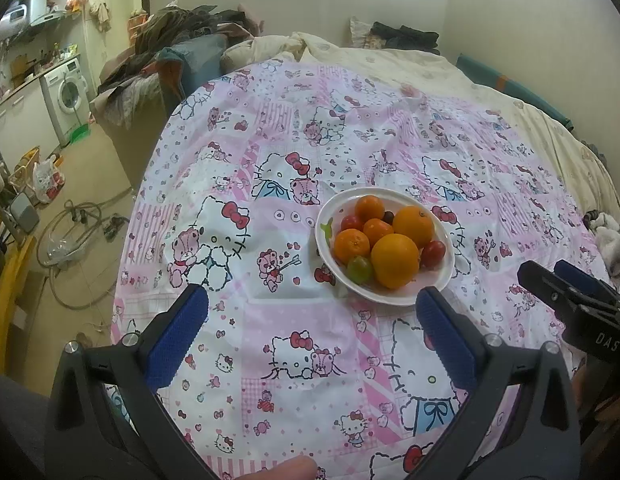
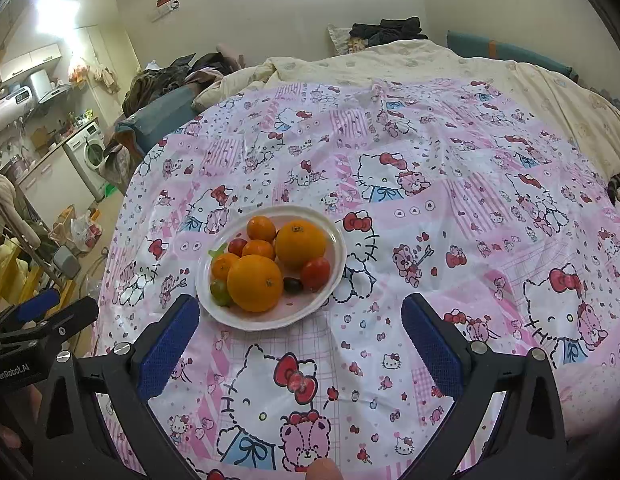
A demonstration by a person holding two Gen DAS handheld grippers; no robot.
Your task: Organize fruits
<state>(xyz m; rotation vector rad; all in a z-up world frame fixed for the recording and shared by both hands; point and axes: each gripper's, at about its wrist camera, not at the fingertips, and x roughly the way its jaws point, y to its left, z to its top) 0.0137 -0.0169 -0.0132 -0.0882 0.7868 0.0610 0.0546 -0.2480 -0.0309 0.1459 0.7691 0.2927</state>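
Observation:
A white plate point(image 1: 442, 284) point(image 2: 334, 276) sits on a pink cartoon-print cloth point(image 1: 293, 360) point(image 2: 450, 200). It holds two big oranges point(image 1: 394, 261) point(image 2: 255, 282), several small mandarins point(image 1: 351, 245) point(image 2: 261, 227), red cherry tomatoes point(image 1: 433, 254) point(image 2: 315, 273), a green tomato point(image 1: 359, 268) point(image 2: 219, 291) and a dark grape point(image 2: 293, 285). My left gripper point(image 1: 312, 304) is open and empty, just in front of the plate. My right gripper point(image 2: 299, 316) is open and empty, its left finger near the plate's front rim. It also shows in the left wrist view point(image 1: 558, 280).
The cloth covers a bed with a cream quilt point(image 1: 390, 60) behind. A pile of clothes point(image 1: 181, 36) lies at the back left. The floor point(image 1: 81, 184) at left has hoses, bags and a washing machine point(image 1: 67, 94).

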